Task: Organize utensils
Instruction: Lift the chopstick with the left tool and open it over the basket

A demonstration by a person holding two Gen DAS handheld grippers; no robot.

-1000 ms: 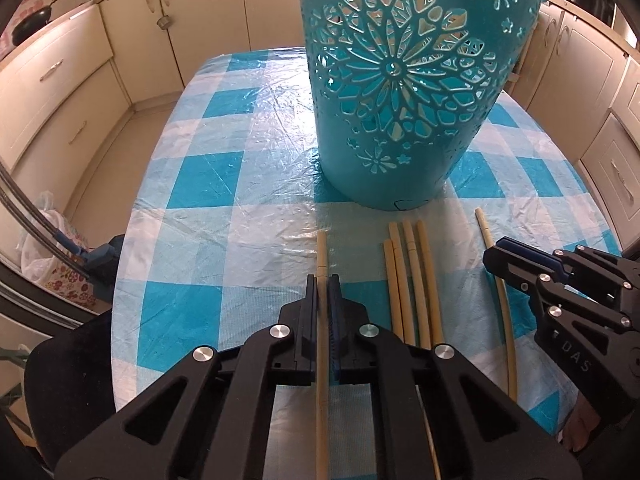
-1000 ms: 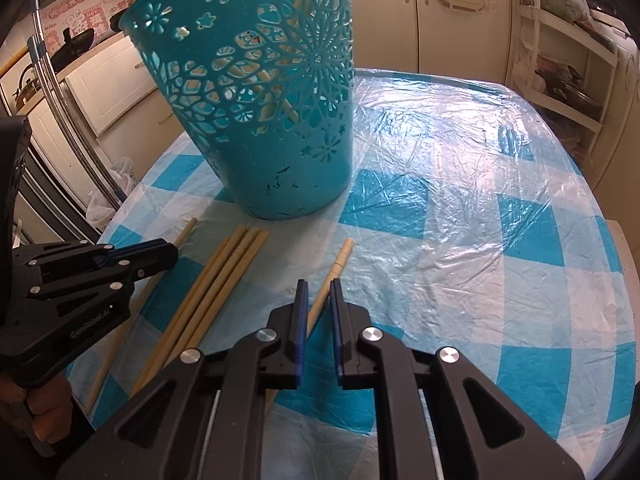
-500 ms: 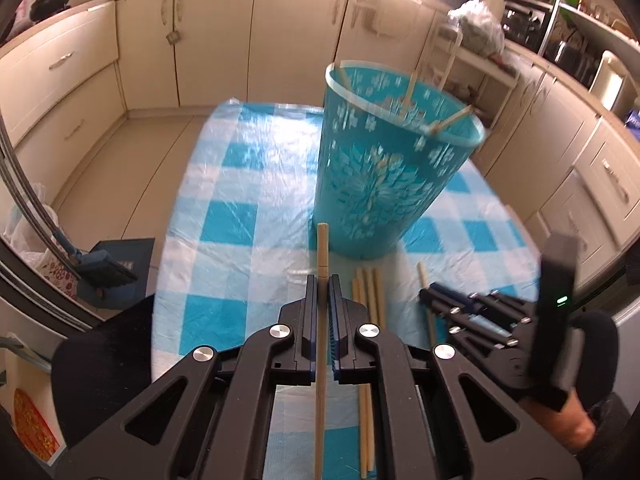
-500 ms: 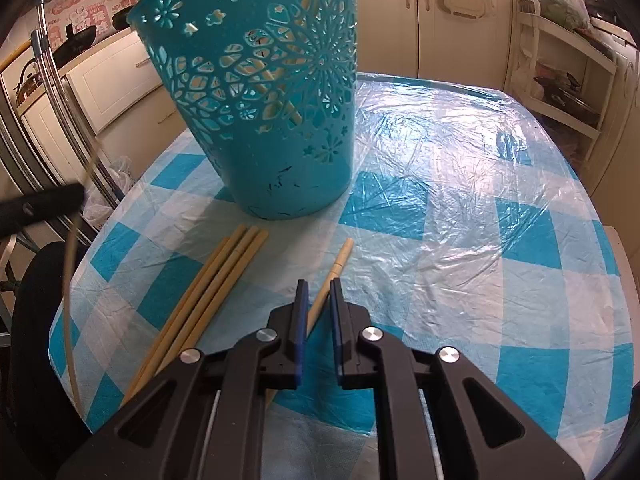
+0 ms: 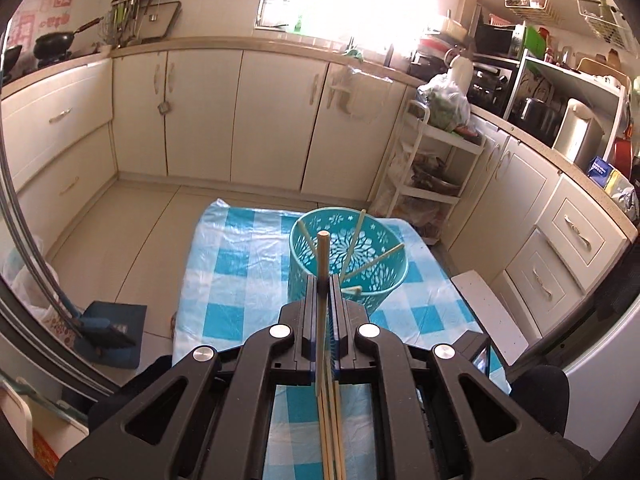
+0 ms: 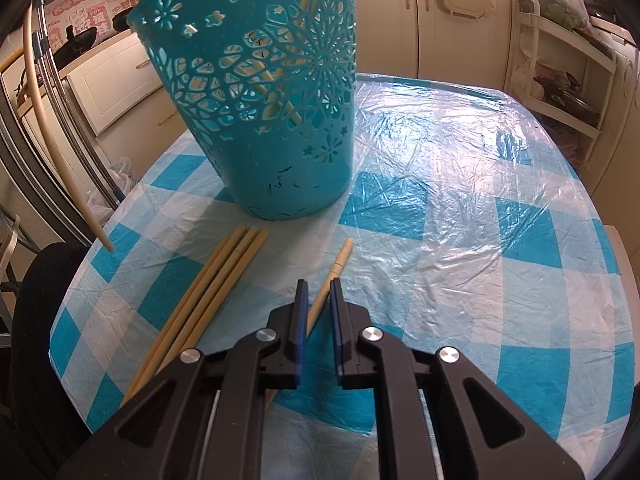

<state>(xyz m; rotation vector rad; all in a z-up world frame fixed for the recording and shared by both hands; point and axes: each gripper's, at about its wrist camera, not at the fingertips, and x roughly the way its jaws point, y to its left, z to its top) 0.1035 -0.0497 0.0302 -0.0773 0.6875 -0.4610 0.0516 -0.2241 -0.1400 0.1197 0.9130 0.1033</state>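
My left gripper is shut on one pale chopstick, held high above the table and pointing toward the teal cut-out basket. Several chopsticks lean inside the basket. In the right wrist view the same held chopstick hangs in the air at far left. Three chopsticks lie side by side in front of the basket. A single chopstick lies beside them, running under my right gripper, whose jaws stand narrowly apart just above it, not pressing on it.
The table wears a blue-and-white checked cloth under crinkled plastic. A black chair back sits at its near-left edge. Cream cabinets ring the room, a white shelf cart stands past the table, and a blue dustpan lies on the floor.
My left gripper has risen well above the table with its chopstick, so the basket now appears small and from above. It has left the right wrist view. The right gripper has not moved.
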